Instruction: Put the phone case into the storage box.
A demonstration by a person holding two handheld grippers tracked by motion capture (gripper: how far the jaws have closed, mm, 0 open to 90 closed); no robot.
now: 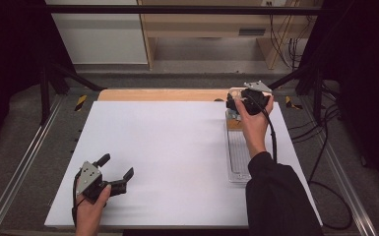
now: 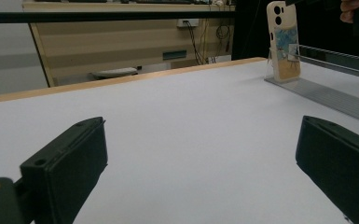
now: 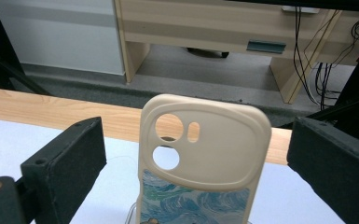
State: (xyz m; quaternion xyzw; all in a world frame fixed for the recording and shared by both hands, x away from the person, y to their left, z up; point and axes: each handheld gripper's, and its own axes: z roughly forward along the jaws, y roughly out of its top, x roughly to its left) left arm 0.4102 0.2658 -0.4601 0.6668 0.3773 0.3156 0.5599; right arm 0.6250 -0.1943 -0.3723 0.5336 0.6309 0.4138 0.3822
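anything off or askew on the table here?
Nothing stands out. The phone case stands upright in the clear rack at the table's far right, intact, between the open jaws of the right hand-held gripper. The left hand-held gripper is open over bare table.

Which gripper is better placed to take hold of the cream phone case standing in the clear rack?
Right. The right gripper is open with its fingers either side of the cream phone case; the left gripper hangs open over the white table, far away.

Phone case (image 3: 200,158) bottom cut off by the frame edge
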